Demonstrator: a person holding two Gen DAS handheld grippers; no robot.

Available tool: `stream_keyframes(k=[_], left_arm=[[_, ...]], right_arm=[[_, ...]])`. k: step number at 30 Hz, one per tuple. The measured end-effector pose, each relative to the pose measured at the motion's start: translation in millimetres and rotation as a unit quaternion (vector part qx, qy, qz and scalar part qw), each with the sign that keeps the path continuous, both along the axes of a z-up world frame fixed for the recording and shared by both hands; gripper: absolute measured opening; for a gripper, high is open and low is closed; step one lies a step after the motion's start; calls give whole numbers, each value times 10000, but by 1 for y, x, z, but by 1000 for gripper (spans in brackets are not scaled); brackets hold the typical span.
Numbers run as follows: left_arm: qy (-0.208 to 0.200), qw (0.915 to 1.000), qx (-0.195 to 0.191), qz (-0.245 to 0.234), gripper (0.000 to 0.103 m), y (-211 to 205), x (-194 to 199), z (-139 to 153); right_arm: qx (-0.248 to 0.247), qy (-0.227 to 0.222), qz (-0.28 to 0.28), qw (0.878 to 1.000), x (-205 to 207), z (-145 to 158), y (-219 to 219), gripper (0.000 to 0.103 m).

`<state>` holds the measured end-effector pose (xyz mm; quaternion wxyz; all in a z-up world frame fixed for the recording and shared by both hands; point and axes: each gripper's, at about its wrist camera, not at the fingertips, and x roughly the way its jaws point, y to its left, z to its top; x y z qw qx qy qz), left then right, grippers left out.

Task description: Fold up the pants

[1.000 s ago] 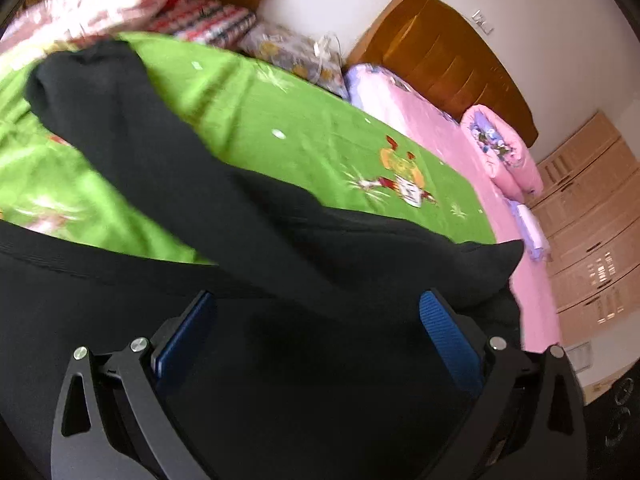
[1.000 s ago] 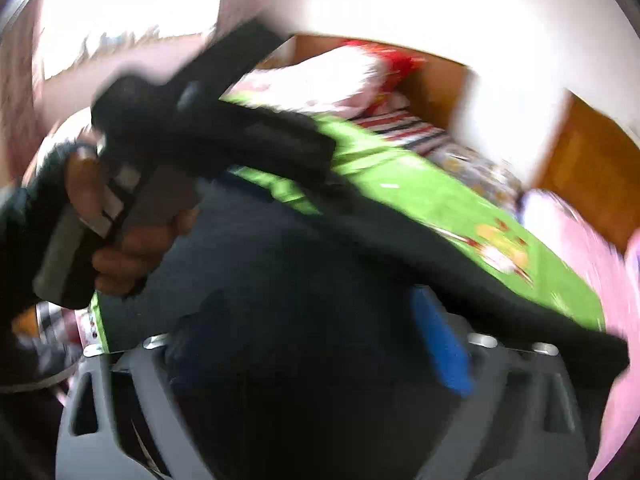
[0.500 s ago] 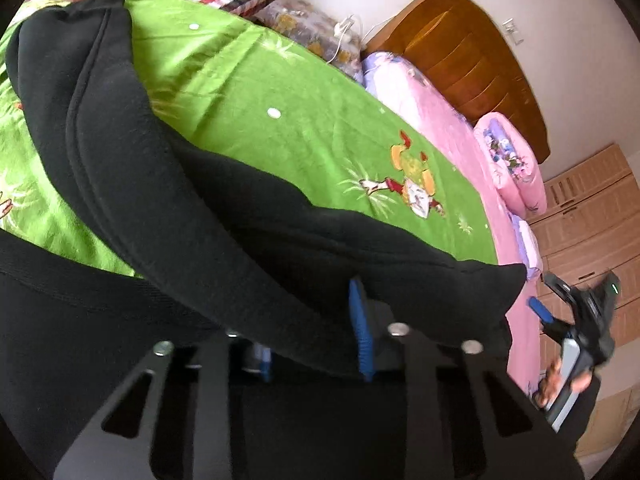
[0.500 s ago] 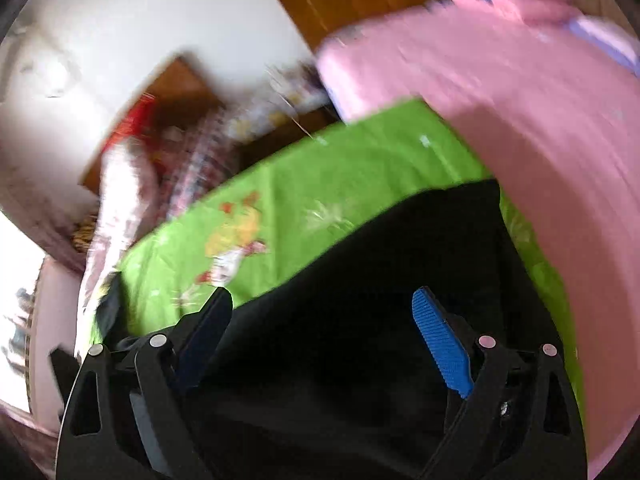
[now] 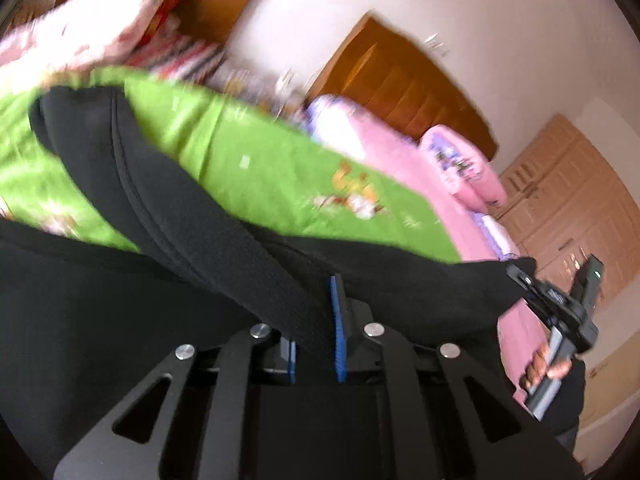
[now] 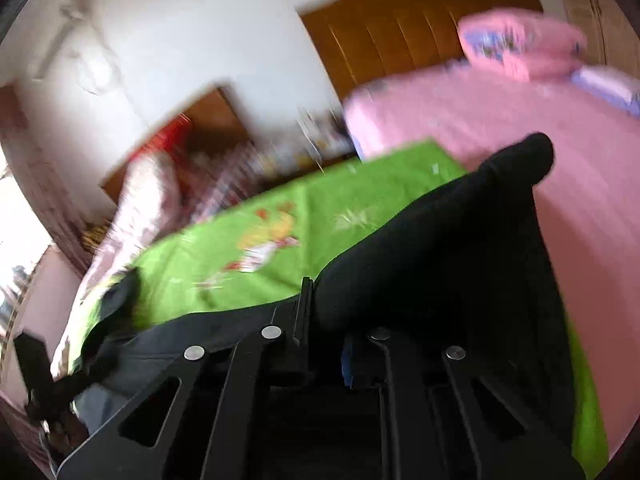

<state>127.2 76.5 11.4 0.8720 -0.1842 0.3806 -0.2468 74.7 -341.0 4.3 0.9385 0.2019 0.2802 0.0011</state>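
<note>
Two beds fill the room, and the near one's green sheet carries the black pants, draped across it toward both cameras, likely spread for folding. Left gripper has just been closing and is clamped on a thick band of the pants, probably the waist; right gripper has likewise just closed, pinching a raised fold of the same cloth, apparently for a two-handed lift. Motion blur smears the pillows and wall; the pads' contact is mostly buried in black fabric.
</note>
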Motion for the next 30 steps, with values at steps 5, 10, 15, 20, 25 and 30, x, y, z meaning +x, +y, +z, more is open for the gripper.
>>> stream_keyframes(k=[5,10,15,20,25,30], left_arm=[[-584,9977,114,-334,13,17,-64,20],[323,9984,277,-384,13,17,-91,-39],[767,9964,234,-287,23,22,-87,-68],[677,9975,113,-149,67,26,-81,-58],[888,9953,-390,-26,67,41,-70,-65],[922,9933,-650,254,64,52,-68,-65]], right_arm=[[371,-202,-25,9991,-94,-18,11,13],[753,461,-43,9961,-126,-83,11,14],[1023,586,-272,9927,-131,-103,2,56],[1181,310,-509,9912,-151,-103,-16,79],[1604,188,-701,9844,-160,-116,-42,57],[1543,145,-893,9839,-161,-119,-49,41]])
